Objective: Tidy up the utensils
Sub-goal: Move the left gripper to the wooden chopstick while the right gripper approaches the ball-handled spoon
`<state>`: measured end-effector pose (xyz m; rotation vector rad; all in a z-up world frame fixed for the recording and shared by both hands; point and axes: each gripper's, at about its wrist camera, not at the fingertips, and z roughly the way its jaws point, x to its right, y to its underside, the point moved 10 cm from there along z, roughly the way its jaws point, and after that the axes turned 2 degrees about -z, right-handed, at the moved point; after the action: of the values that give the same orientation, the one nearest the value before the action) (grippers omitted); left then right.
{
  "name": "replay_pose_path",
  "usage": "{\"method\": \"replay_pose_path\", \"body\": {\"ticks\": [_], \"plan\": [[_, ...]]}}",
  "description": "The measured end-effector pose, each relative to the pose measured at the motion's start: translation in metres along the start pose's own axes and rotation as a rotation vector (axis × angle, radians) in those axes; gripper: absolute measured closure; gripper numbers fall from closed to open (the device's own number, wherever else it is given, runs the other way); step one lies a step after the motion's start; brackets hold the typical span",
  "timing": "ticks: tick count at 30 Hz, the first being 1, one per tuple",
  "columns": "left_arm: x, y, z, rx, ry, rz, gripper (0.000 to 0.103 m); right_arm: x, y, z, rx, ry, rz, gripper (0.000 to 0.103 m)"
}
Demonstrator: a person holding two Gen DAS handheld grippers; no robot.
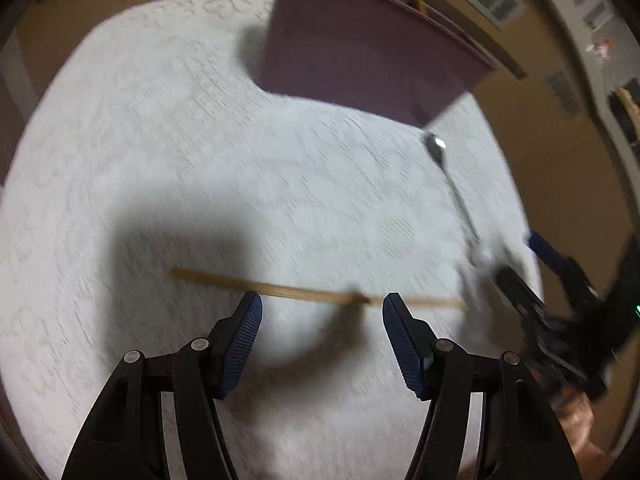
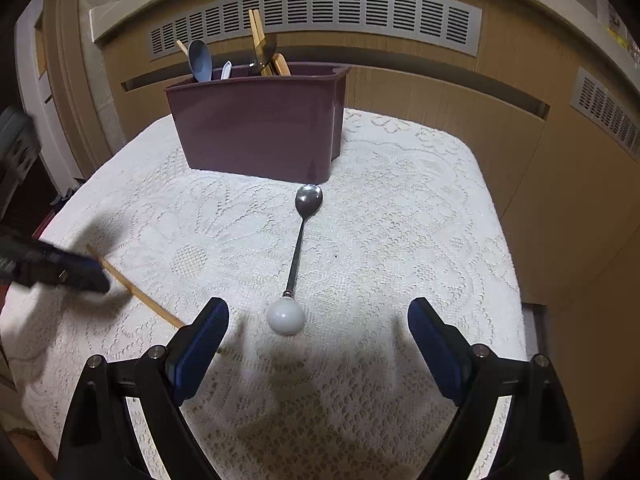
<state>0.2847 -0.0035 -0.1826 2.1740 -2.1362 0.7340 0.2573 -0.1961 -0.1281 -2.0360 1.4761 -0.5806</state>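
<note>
A wooden chopstick point(image 1: 304, 291) lies flat on the white lace cloth, just beyond my open, empty left gripper point(image 1: 322, 306); it also shows in the right wrist view point(image 2: 138, 294). A metal spoon point(image 2: 302, 236) with a white ball end point(image 2: 285, 317) lies ahead of my open, empty right gripper point(image 2: 318, 314), its bowl towards the maroon utensil holder point(image 2: 256, 140). The spoon point(image 1: 452, 184) and holder point(image 1: 360, 60) also show in the left wrist view. The left gripper point(image 2: 76, 274) appears blurred at the left of the right wrist view, the right gripper point(image 1: 532, 276) blurred at the right of the left wrist view.
The holder contains several utensils, among them a blue-grey spoon point(image 2: 200, 62) and wooden chopsticks point(image 2: 258, 38). The small table is covered by the lace cloth point(image 2: 400, 220). A wood-panelled wall with a vent grille point(image 2: 320, 12) stands behind.
</note>
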Motion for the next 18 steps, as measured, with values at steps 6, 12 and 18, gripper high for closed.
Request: {"method": "replay_pose_path", "body": {"ticks": [6, 12, 18], "plan": [[0.003, -0.024, 0.011, 0.083, -0.173, 0.099, 0.039, 0.01, 0.006, -0.002, -0.002, 0.026, 0.009, 0.014], [-0.012, -0.028, 0.006, 0.088, -0.14, 0.062, 0.038, -0.007, 0.0, -0.007, 0.018, -0.036, -0.024, 0.015], [-0.022, -0.048, 0.007, 0.112, -0.118, -0.026, 0.038, -0.038, -0.006, -0.002, 0.019, -0.077, -0.077, 0.024]]}}
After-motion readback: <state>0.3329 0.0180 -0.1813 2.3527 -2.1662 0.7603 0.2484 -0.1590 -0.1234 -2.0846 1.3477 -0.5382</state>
